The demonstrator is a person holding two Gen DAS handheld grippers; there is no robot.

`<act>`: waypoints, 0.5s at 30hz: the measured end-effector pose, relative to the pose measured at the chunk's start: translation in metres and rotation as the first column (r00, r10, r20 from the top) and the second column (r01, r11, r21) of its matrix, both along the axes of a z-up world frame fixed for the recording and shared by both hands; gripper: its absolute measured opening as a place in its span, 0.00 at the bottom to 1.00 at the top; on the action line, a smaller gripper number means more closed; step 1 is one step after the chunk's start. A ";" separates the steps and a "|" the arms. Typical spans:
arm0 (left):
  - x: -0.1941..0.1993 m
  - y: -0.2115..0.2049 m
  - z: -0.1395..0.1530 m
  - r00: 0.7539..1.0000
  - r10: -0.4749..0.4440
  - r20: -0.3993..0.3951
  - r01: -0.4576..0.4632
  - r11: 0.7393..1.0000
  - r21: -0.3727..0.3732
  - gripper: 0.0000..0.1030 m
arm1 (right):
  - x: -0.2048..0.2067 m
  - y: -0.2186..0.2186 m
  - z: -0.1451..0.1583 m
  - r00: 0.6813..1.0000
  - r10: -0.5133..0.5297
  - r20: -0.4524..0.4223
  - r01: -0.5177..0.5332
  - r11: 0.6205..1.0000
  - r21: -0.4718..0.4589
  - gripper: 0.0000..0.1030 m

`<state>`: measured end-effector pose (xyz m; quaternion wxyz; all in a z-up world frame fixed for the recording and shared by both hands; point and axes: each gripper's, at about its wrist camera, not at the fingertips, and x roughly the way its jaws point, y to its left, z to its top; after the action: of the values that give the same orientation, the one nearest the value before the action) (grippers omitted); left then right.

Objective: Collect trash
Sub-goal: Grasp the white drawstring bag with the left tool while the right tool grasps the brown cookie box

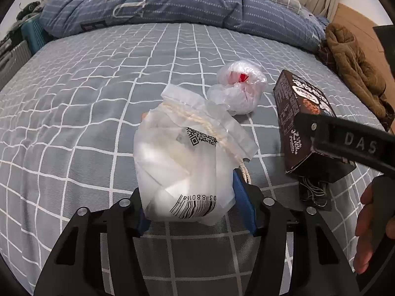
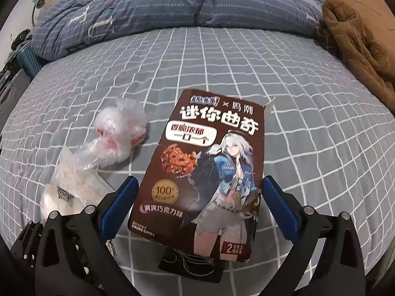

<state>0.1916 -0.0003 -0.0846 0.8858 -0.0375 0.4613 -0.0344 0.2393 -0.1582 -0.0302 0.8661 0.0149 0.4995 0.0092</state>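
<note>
Left tool clamped on white bag. Right tool straddles cookie box; grip uncertain, cannot tell. Clear wad lies on bed, uncollected. Roughly two-thirds done; no bin visible.

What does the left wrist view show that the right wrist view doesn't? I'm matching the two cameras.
Only the left wrist view shows the white packet's barcode and a bare hand. Only the right wrist view shows the cookie box front with its printed character. Both show the crumpled clear bag, the white packet, the cookie box, the blue duvet and the checked sheet.
</note>
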 end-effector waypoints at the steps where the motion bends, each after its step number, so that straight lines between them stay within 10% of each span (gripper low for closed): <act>1: -0.001 0.001 0.001 1.000 0.000 0.002 0.000 1.000 -0.001 0.53 | -0.001 0.001 0.001 1.000 0.002 0.001 -0.002 1.000 0.002 0.93; 15: -0.012 0.007 0.016 1.000 0.021 0.019 -0.021 1.000 -0.015 0.49 | -0.005 -0.003 -0.001 1.000 0.002 0.023 -0.002 0.999 0.035 0.91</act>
<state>0.1794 0.0070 -0.0691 0.8902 -0.0487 0.4521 -0.0288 0.2343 -0.1613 -0.0308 0.8715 0.0295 0.4892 0.0189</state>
